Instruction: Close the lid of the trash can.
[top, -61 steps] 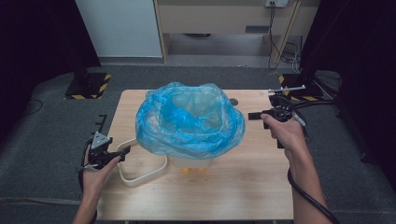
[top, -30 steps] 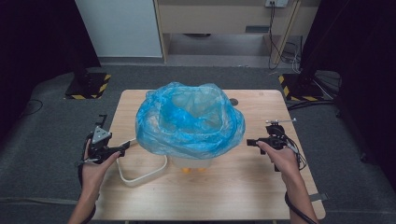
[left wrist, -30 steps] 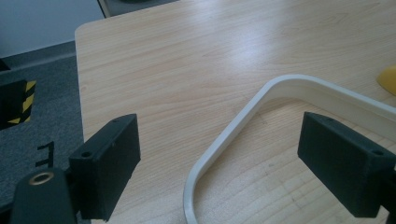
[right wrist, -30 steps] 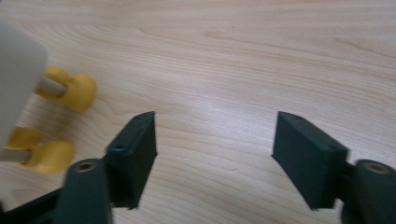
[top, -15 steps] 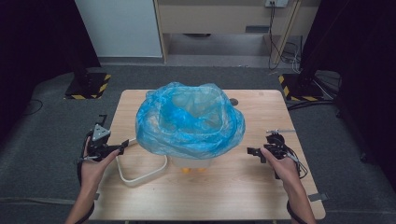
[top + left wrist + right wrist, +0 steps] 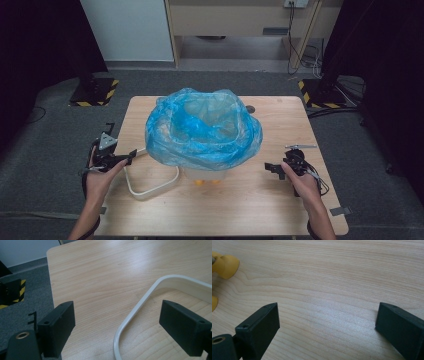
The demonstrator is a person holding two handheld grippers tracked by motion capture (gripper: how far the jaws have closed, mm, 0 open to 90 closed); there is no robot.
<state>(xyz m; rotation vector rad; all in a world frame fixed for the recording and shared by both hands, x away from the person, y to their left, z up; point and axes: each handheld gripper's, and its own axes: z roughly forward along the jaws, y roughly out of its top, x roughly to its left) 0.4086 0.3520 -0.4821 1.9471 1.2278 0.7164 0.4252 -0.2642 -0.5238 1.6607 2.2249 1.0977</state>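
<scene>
Fitting: blue bag [image 6: 202,131], frame centre, draped over white bin [image 6: 205,174].
Left gripper [image 6: 120,159]: wide, straddling white retaining ring [image 6: 140,312] (untouched).
Right gripper [image 6: 272,168]: just opened wide, empty.
Next: clamp ring, lift over bag.

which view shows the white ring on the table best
The high view: there the white ring lies on the table as a nearly whole loop, its far end tucked under the blue bag. The left gripper view gives a sharp close-up of one curved corner, between the open jaws. The right gripper view looks at bare wood.
</scene>
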